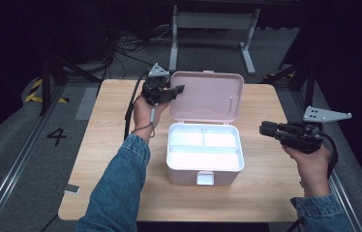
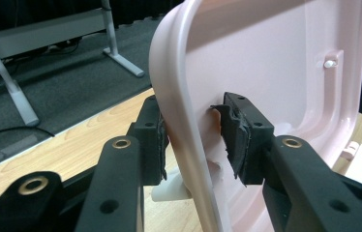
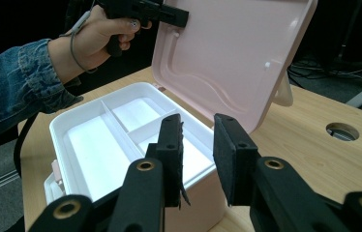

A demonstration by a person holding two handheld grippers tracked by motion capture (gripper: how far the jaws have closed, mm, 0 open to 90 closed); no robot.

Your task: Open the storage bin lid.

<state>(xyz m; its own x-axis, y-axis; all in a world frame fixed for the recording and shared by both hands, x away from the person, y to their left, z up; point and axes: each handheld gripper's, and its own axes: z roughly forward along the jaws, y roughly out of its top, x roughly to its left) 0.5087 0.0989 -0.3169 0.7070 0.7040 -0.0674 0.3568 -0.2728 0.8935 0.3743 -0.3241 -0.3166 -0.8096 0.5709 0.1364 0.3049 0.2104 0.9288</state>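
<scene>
Straddling lid (image 2: pixel 276 63) edge, left gripper (image 2: pixel 193 140) fingers seemingly loosened; right gripper (image 3: pixel 198 159) fingers spread, empty.

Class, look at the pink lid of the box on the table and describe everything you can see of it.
The lid is pale pink, smooth plastic by its look, rectangular with rounded corners and a raised rim. It stands open, nearly upright, joined at its lower edge to the back of the box. Its inside faces the person and carries a small peg. The left hand-held gripper straddles its left edge, one pad against the outside, the other just off the inside.
</scene>
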